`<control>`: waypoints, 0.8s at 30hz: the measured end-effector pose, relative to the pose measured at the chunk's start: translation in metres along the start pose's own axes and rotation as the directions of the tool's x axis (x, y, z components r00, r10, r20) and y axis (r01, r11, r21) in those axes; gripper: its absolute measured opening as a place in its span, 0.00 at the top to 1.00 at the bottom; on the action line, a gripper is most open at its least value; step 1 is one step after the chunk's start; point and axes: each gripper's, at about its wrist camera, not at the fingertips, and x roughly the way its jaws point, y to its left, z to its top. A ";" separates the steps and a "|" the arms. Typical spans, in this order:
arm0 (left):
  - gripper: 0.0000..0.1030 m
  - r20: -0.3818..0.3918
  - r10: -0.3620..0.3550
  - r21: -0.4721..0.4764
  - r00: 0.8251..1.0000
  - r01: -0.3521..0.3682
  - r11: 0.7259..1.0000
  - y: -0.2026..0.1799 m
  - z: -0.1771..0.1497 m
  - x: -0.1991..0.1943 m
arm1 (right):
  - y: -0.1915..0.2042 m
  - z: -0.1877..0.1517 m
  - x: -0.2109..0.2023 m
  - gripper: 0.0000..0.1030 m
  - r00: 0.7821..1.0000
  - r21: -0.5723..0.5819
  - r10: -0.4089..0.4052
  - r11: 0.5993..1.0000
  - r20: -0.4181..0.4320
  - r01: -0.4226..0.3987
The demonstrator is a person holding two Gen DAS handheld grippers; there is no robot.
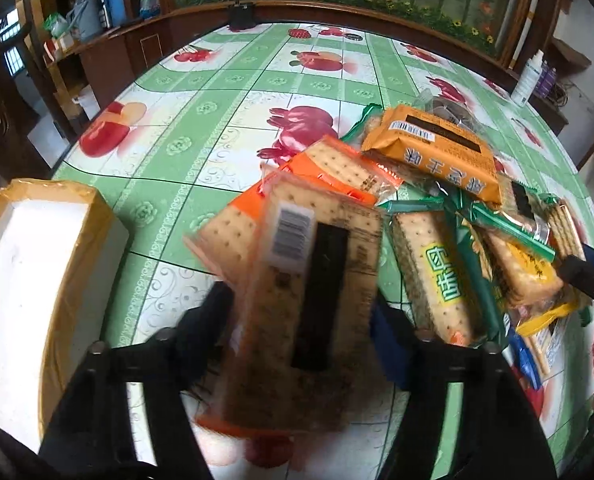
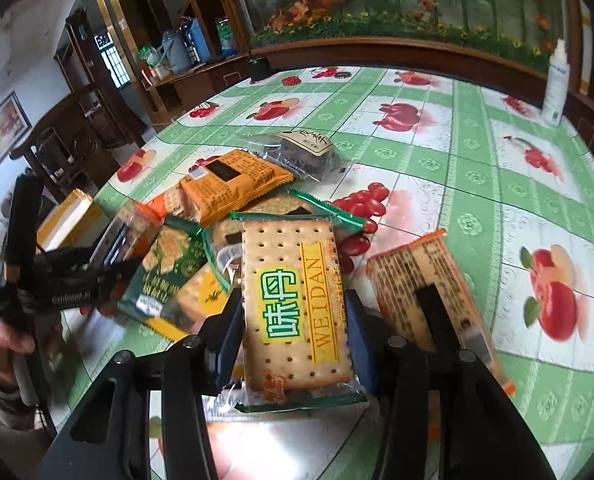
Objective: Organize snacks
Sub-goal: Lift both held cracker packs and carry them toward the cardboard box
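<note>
In the left wrist view my left gripper (image 1: 301, 328) is shut on an orange-edged cracker packet (image 1: 309, 280). The packet lies back side up, with its barcode showing, and is lifted and blurred. In the right wrist view my right gripper (image 2: 295, 332) is shut on a green-edged cracker packet (image 2: 297, 300) with a yellow label, both pads against its long sides. The left gripper (image 2: 97, 272) also shows there at the left, a hand (image 2: 1, 344) on its handle. Behind both grippers lies the snack pile (image 1: 477, 208).
A white box edged in yellow tape (image 1: 29, 280) stands at the table's left edge. The pile includes an orange packet (image 2: 233, 188) and a dark snack bag (image 2: 301, 152). Another orange-edged packet (image 2: 429, 292) lies to the right. A white bottle (image 2: 555, 84) stands at the far right.
</note>
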 end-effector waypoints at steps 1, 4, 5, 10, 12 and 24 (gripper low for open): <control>0.41 0.003 0.002 0.001 1.000 -0.002 1.000 0.000 -0.001 -0.001 | 0.002 -0.003 -0.002 0.54 1.000 0.002 -0.008 1.000 0.007 0.008; 0.44 0.001 -0.016 0.003 1.000 0.016 1.000 0.003 -0.005 -0.005 | 0.007 -0.011 -0.007 0.54 0.999 0.020 -0.022 1.000 0.035 0.022; 0.44 0.005 -0.012 0.010 1.000 0.012 1.000 0.002 -0.007 -0.007 | 0.010 -0.014 -0.009 0.54 0.999 0.022 -0.029 0.999 0.039 0.028; 0.45 0.040 -0.007 0.024 0.999 0.006 1.000 0.003 -0.015 -0.021 | 0.022 -0.021 -0.015 0.54 0.996 0.014 -0.070 0.997 0.060 0.070; 0.45 0.053 -0.019 0.025 0.998 0.017 1.000 0.004 -0.017 -0.029 | 0.026 -0.023 -0.020 0.54 0.994 0.018 -0.076 0.997 0.075 0.075; 0.45 0.081 -0.057 0.044 0.995 0.053 0.998 0.003 -0.029 -0.051 | 0.045 -0.036 -0.013 0.54 0.995 0.016 -0.095 0.995 0.035 0.095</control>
